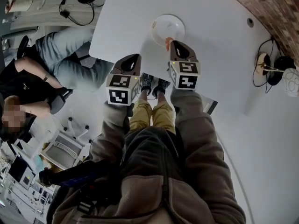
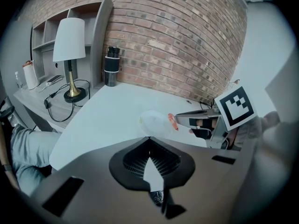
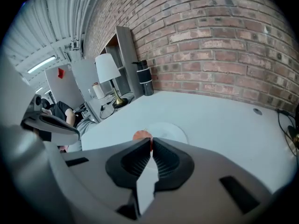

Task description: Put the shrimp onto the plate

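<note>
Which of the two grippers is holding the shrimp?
The right gripper: its jaw tips pinch the small orange shrimp by the near rim of the round white plate. The left gripper has its jaws together on nothing.

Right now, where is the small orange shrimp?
Head view centre: the small orange shrimp is pinched by the right gripper, at the near rim of the round white plate on the white table.
</note>
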### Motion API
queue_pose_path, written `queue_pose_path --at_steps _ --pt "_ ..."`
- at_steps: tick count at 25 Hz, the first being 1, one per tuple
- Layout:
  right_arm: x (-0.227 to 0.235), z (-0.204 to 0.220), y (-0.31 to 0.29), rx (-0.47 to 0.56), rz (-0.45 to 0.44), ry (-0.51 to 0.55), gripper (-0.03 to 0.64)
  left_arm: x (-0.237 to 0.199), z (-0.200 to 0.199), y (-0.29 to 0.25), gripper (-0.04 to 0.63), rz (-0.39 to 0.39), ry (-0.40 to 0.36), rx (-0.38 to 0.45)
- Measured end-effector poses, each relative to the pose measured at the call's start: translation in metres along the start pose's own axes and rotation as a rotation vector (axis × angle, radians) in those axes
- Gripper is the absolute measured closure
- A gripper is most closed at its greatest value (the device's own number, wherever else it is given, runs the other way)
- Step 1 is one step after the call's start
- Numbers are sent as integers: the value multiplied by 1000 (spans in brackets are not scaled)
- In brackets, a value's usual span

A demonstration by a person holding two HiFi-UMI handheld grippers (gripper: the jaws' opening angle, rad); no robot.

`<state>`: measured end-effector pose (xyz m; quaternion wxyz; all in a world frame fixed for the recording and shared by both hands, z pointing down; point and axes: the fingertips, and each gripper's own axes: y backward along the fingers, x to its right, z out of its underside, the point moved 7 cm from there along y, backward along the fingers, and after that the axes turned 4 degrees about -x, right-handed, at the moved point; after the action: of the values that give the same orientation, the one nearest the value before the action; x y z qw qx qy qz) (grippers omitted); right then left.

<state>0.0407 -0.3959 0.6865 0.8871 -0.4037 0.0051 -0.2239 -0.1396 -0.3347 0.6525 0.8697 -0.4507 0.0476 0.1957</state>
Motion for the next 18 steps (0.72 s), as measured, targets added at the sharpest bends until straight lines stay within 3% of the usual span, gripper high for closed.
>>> queue_pose_path --at_steps 18 --pt "14 11 -59 -107 34 70 601 -12 20 -12 591 -9 26 -46"
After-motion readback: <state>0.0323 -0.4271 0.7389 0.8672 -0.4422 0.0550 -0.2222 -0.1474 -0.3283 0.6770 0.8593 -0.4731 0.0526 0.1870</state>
